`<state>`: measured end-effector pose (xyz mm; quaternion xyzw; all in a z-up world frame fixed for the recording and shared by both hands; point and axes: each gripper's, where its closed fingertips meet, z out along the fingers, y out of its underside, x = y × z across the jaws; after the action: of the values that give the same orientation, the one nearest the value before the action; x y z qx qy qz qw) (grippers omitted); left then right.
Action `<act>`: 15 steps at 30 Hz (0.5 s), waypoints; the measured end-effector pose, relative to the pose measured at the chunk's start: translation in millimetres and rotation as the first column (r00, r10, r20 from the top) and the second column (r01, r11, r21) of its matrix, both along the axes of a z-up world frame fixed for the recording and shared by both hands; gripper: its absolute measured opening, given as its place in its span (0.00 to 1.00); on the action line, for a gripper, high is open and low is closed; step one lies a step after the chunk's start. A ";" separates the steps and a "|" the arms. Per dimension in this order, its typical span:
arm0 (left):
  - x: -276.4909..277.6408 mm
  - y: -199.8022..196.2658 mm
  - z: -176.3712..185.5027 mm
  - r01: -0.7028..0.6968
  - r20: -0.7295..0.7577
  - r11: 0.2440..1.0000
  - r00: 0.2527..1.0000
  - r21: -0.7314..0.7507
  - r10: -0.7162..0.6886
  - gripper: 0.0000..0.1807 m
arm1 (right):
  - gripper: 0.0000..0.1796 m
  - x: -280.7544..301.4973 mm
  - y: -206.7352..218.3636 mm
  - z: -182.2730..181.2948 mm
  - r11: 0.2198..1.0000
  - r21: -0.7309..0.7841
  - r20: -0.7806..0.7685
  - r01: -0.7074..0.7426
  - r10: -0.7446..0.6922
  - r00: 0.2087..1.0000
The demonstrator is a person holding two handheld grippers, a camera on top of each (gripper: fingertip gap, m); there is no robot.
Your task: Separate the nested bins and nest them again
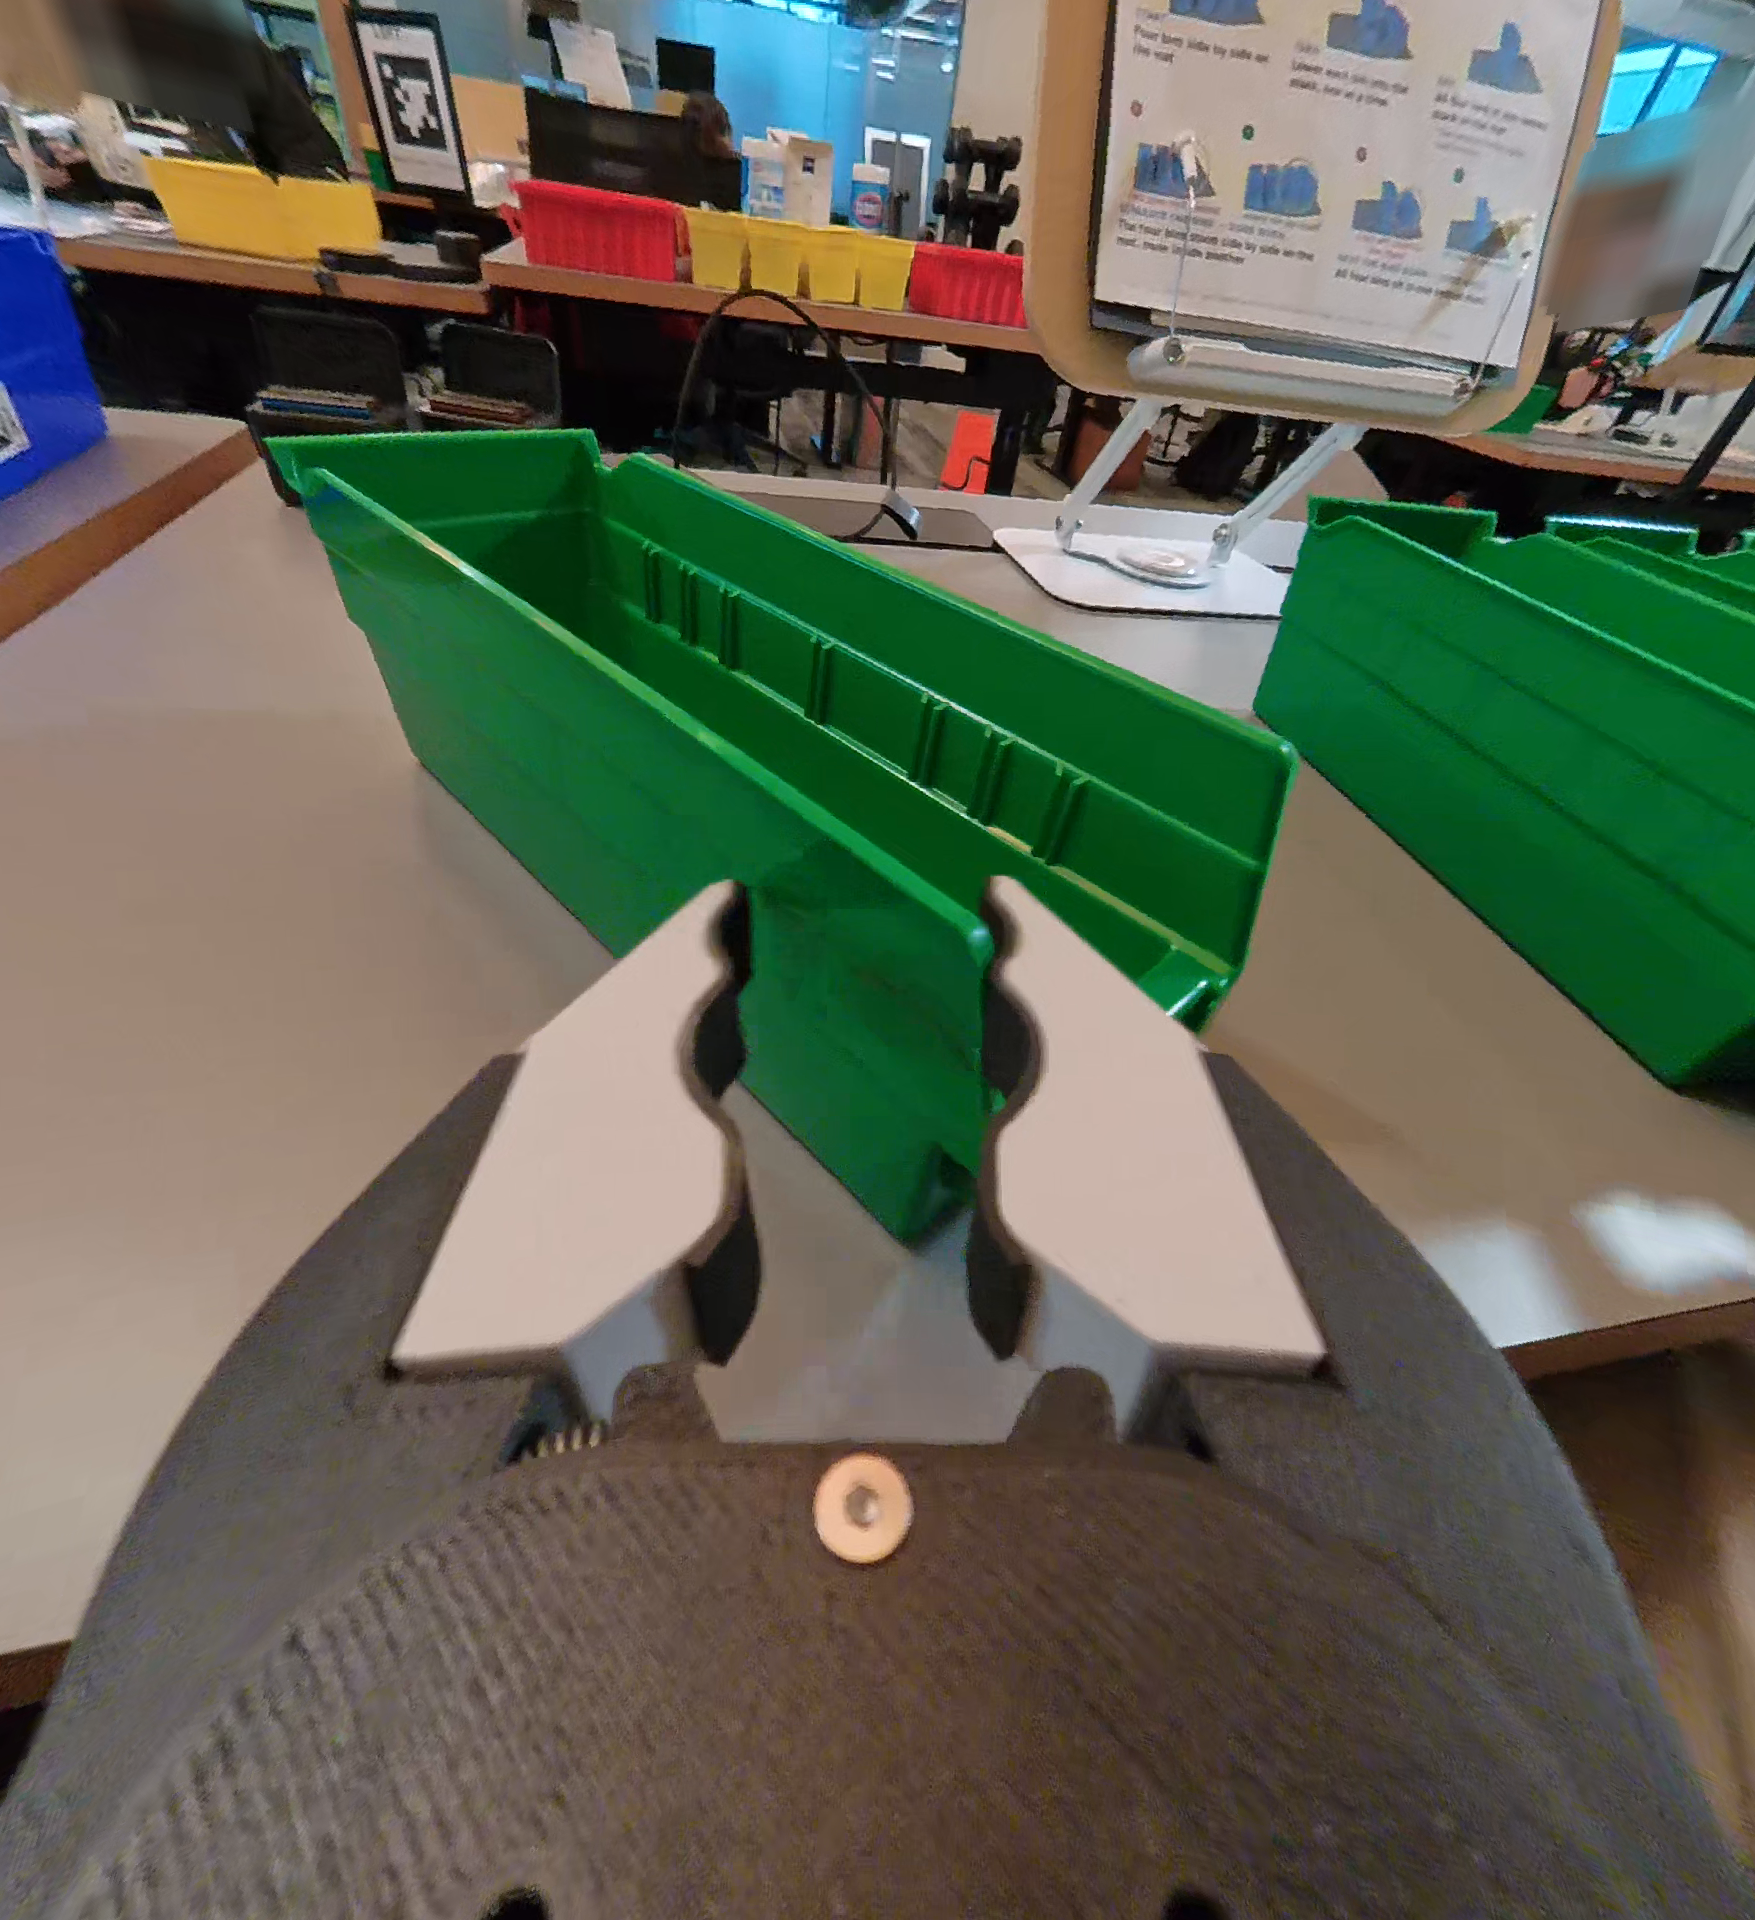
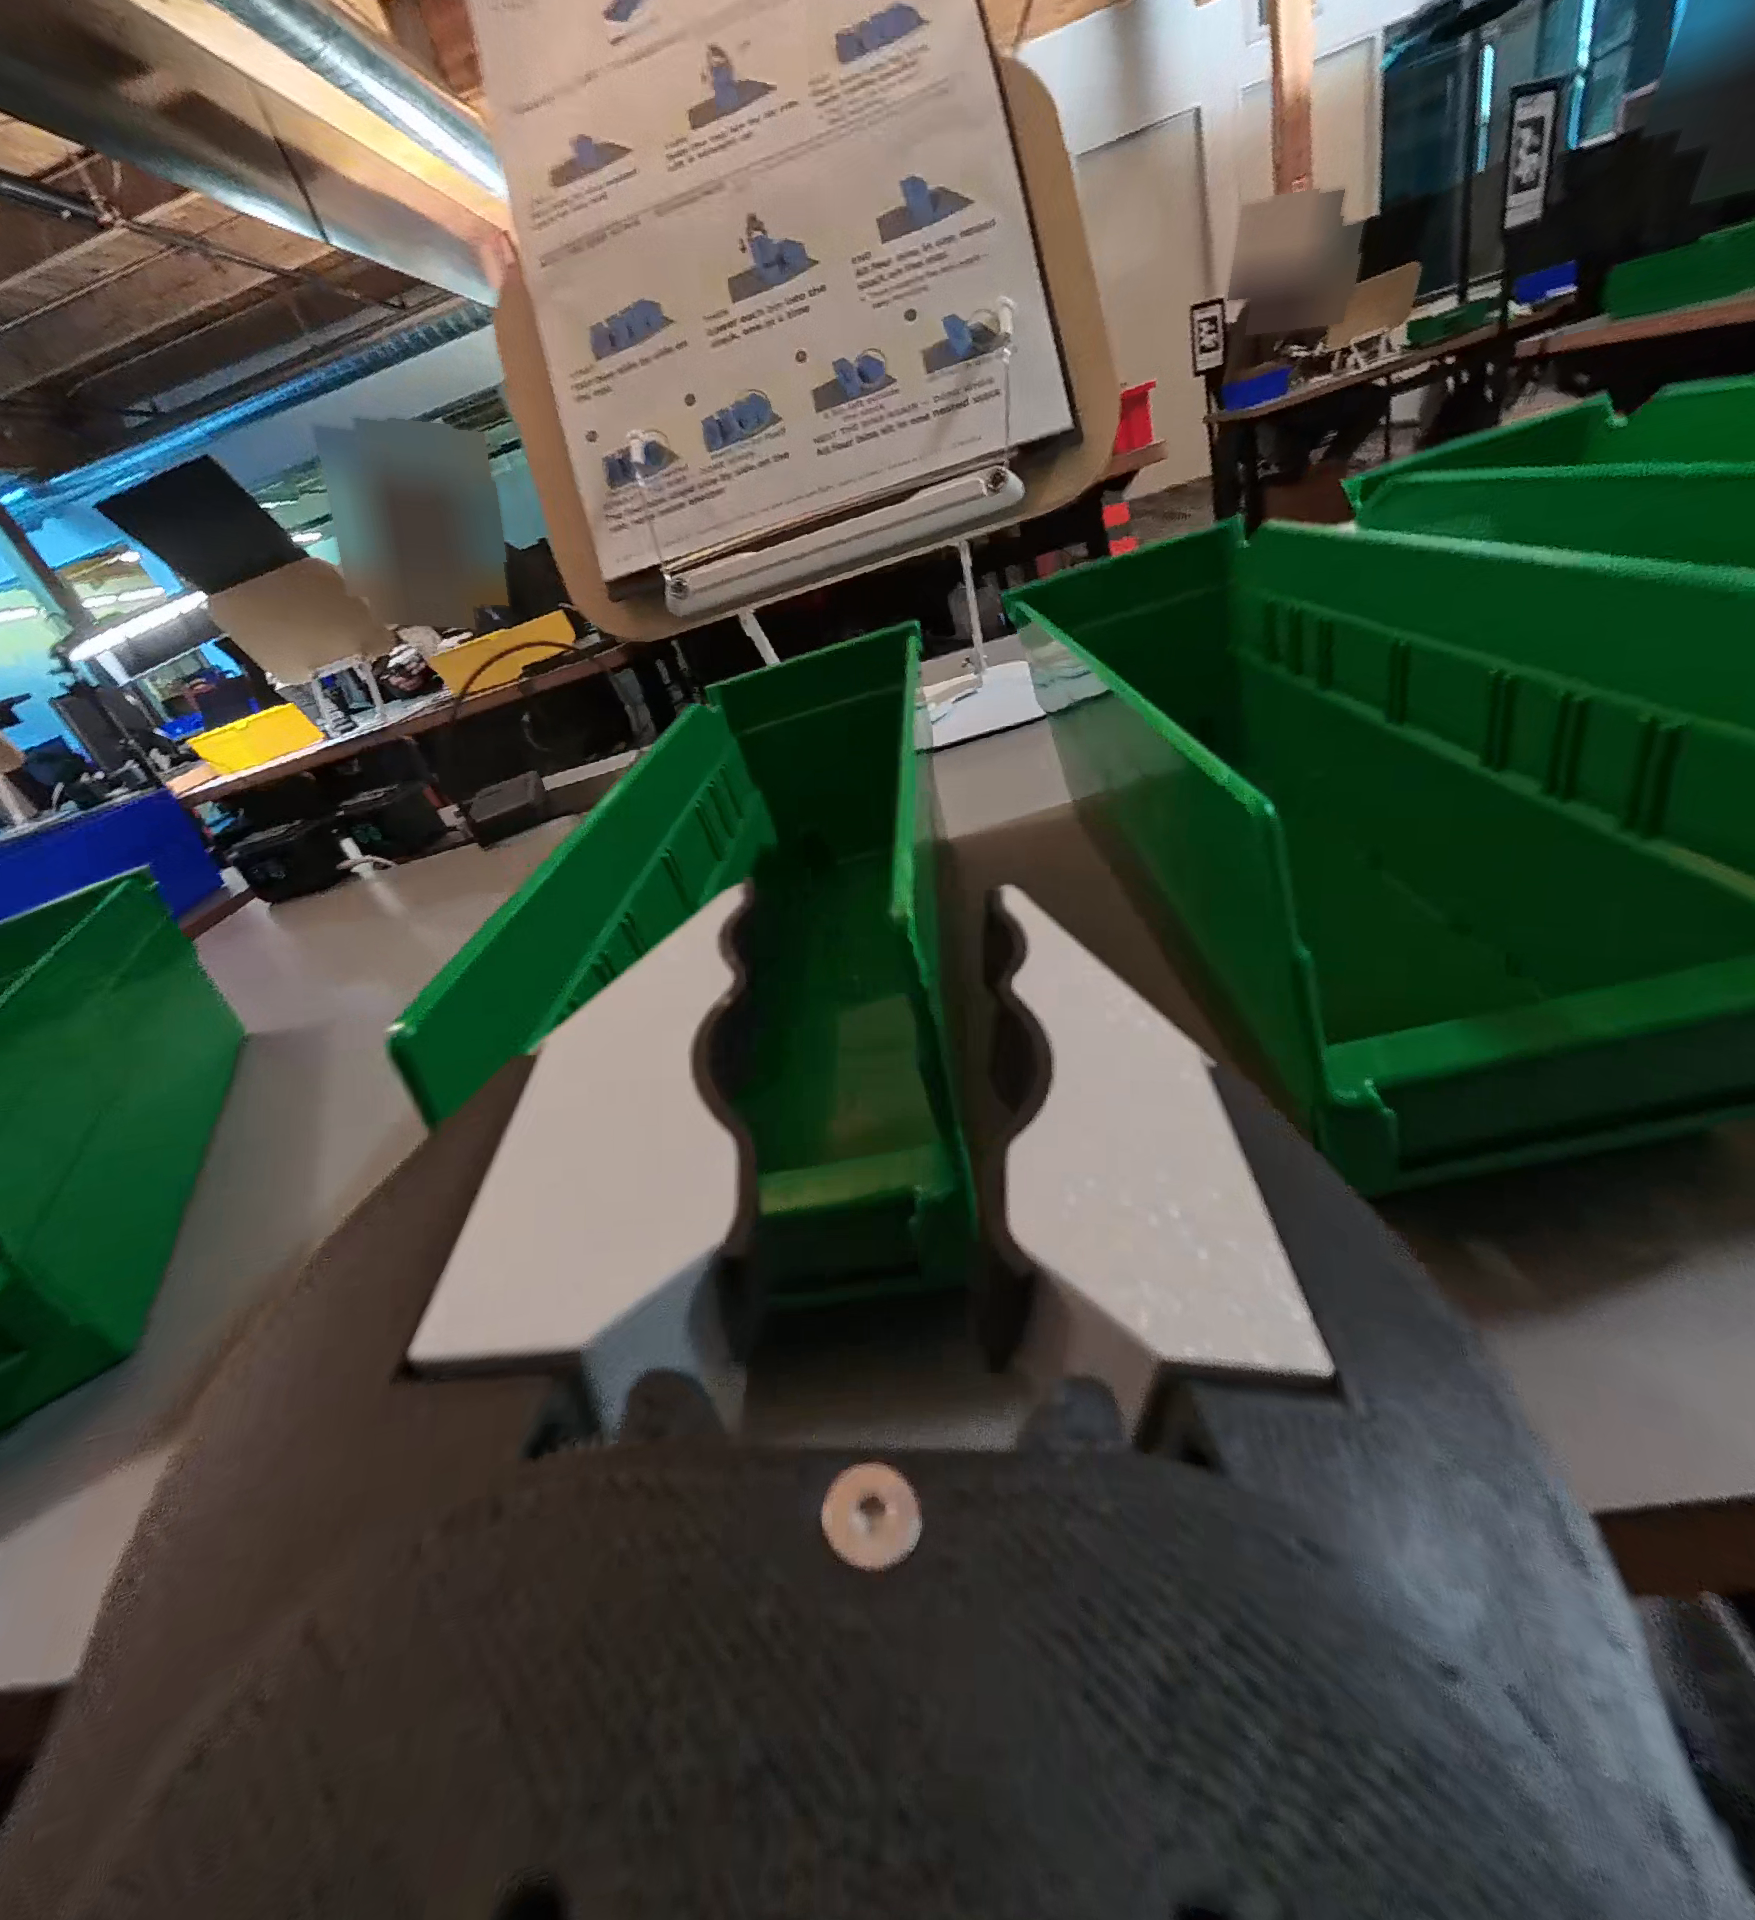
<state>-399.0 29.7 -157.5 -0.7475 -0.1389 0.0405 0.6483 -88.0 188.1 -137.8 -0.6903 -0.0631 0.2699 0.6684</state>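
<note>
Both grippers are parted, each with a green wall between its fingers. On the left gripper point(image 1: 860, 914), the near end of a bin wall stands in the gap; whether the pads actually press on it I cannot tell. That wall belongs to a long green bin point(image 1: 644, 665) lying on the grey surface point(image 1: 177, 883), running away toward the far left, its ribbed inner wall showing. Well apart to its right sits another green bin group point(image 1: 1538, 748), several rims close together at the far end.

Over on the other side, the right gripper point(image 2: 868, 914) straddles the right-hand wall of a narrow green bin point(image 2: 831, 790) seen end-on, one finger inside the bin, the other outside; here too, contact is hard to judge. Just to its right stands a wider green bin point(image 2: 1475, 862), open and facing the camera, with more green rims point(image 2: 1600, 499) behind it. At the left edge, part of another green bin point(image 2: 73, 1091) rests on the same surface.

Beyond the bins, an instruction sheet on a white stand point(image 2: 779, 312) rises at the back of the surface.
</note>
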 end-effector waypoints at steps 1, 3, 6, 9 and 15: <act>-2.2 0.0 0.7 -0.014 0.001 1.000 1.000 0.001 0.014 0.19 | 0.26 0.7 -5.1 6.2 1.000 0.022 0.017 -0.009 0.009 1.000; -6.5 0.0 0.4 -0.027 -0.005 1.000 1.000 -0.006 0.027 0.16 | 0.26 5.1 -15.8 28.3 0.995 0.103 0.048 -0.007 0.002 0.999; -10.3 0.1 0.4 -0.028 -0.006 1.000 1.000 -0.012 0.028 0.11 | 0.26 8.4 -28.9 73.0 0.975 0.221 0.082 -0.025 0.007 0.997; -8.5 0.8 0.7 -0.014 0.006 1.000 1.000 -0.010 0.014 0.07 | 0.25 12.3 -28.2 104.5 0.971 0.232 0.087 -0.053 0.033 0.996; 15.7 8.5 0.8 0.042 0.010 0.999 0.999 0.000 -0.042 0.01 | 0.25 34.3 -16.4 101.9 0.976 0.156 0.153 -0.153 0.130 0.980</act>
<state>-383.3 38.2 -156.8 -0.7505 -0.1264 0.0230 0.6482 -53.7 171.8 -35.9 -0.6431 -0.1818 0.2611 0.6965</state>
